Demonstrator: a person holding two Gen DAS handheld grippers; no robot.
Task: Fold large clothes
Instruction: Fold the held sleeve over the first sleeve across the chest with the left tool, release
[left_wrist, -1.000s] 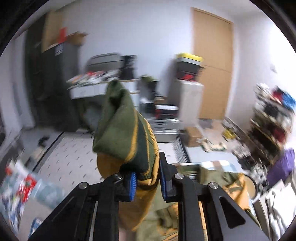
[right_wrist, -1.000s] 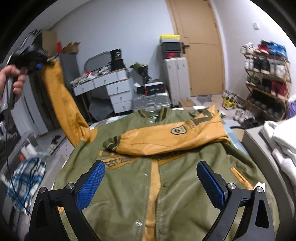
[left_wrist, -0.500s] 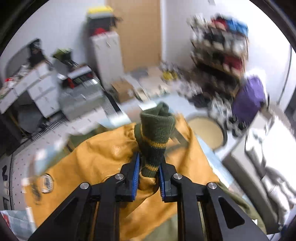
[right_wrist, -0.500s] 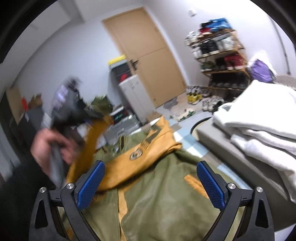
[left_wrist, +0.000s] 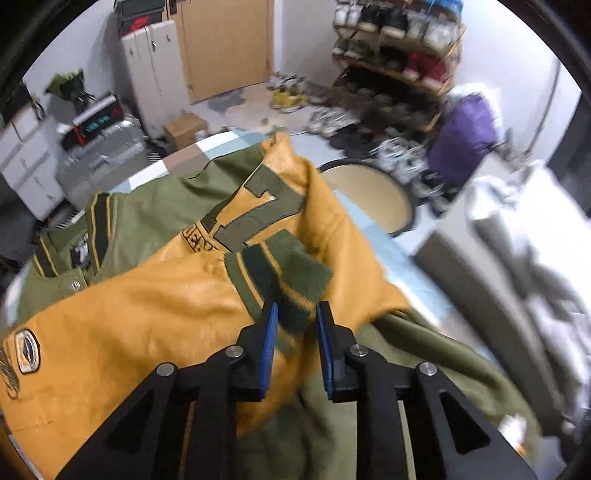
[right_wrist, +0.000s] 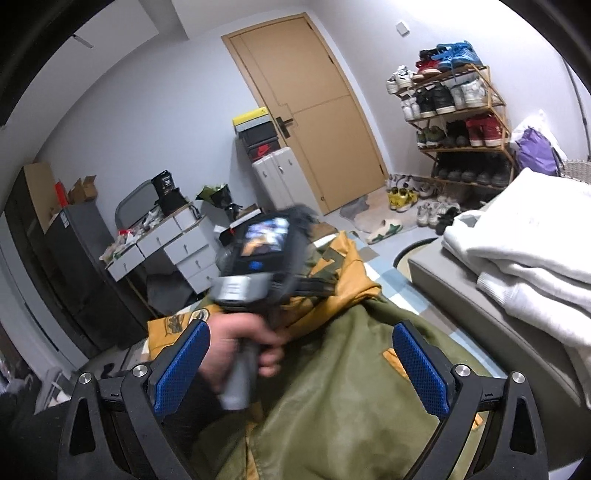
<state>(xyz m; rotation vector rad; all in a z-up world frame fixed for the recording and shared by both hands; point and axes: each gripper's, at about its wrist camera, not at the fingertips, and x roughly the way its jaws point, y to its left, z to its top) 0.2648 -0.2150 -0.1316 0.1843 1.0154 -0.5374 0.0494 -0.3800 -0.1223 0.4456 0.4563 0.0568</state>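
Note:
A green varsity jacket (left_wrist: 155, 206) with mustard-yellow sleeves lies spread face up on the bed. One yellow sleeve (left_wrist: 147, 314) is folded across its chest. That sleeve's dark green ribbed cuff (left_wrist: 284, 273) rests flat on the other sleeve, beside the big "7" patch (left_wrist: 258, 214). My left gripper (left_wrist: 295, 317) points down at the cuff's near corner, which still fills the gap between the blue pads while the jaws are opening. My right gripper (right_wrist: 301, 328) hangs open over the jacket's green lower body (right_wrist: 351, 387), nothing between its fingers. A hand (right_wrist: 236, 343) holds the left gripper's handle in front of it.
A grey bench with folded white clothes (right_wrist: 517, 258) stands to the right of the jacket. A round stool (left_wrist: 369, 195) sits past the bed's far corner. A shoe rack (right_wrist: 454, 122), a door (right_wrist: 314, 110) and white drawers (right_wrist: 177, 251) line the far side.
My left gripper carried the raised sleeve down and across the jacket; the cuff, bunched upright before, now lies flat on the chest. The right gripper swung right and stayed open.

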